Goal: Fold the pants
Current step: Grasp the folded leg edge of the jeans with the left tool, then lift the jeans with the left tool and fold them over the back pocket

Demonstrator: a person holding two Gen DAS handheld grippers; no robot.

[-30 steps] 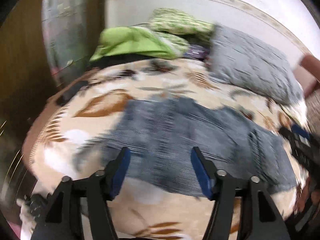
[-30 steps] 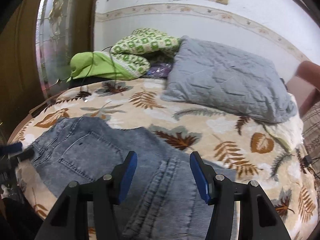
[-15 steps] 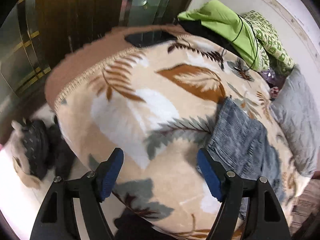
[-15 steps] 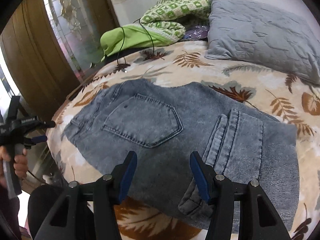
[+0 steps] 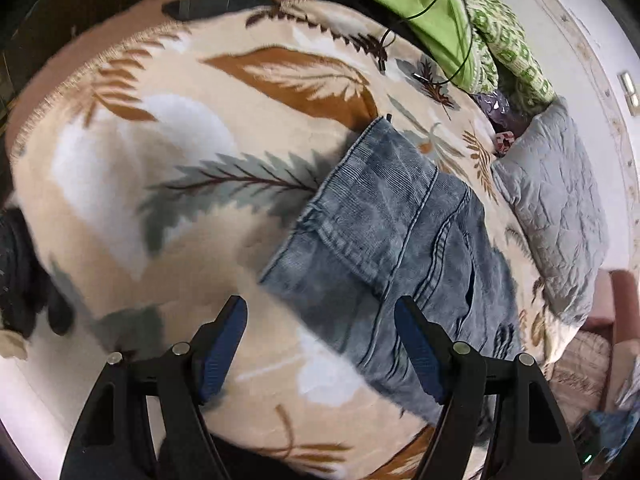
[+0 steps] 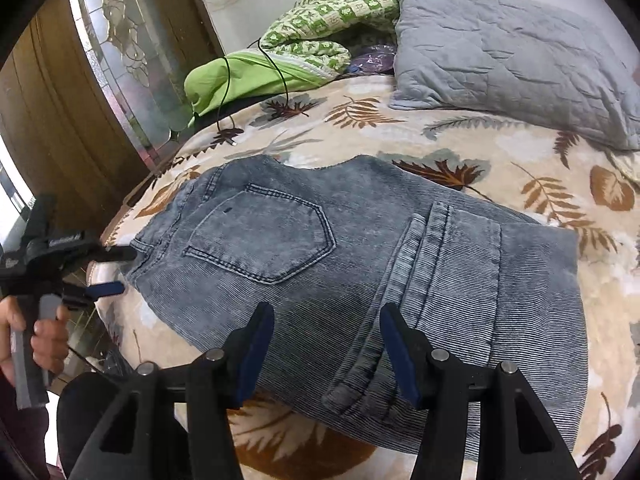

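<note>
Grey-blue denim pants (image 6: pixel 360 264) lie folded on the leaf-print blanket (image 6: pixel 460 148), back pocket up, legs doubled over at the right. My right gripper (image 6: pixel 326 320) is open and empty, just above the pants' near edge. My left gripper (image 5: pixel 320 312) is open and empty, close to the waistband corner of the pants (image 5: pixel 384 220). In the right wrist view the left gripper (image 6: pixel 120 272) shows at the far left, held by a hand, its tips next to the waistband.
A grey pillow (image 6: pixel 512 60) lies at the back right. A lime green cloth (image 6: pixel 248 76) and a green patterned quilt (image 6: pixel 320 24) with a black cable lie at the back. A wooden door with patterned glass (image 6: pixel 100 80) stands left of the bed.
My left gripper has swung back toward the pants' waistband corner from the bed's edge. My right gripper has come slightly closer over the pants' near edge. Both stay open.
</note>
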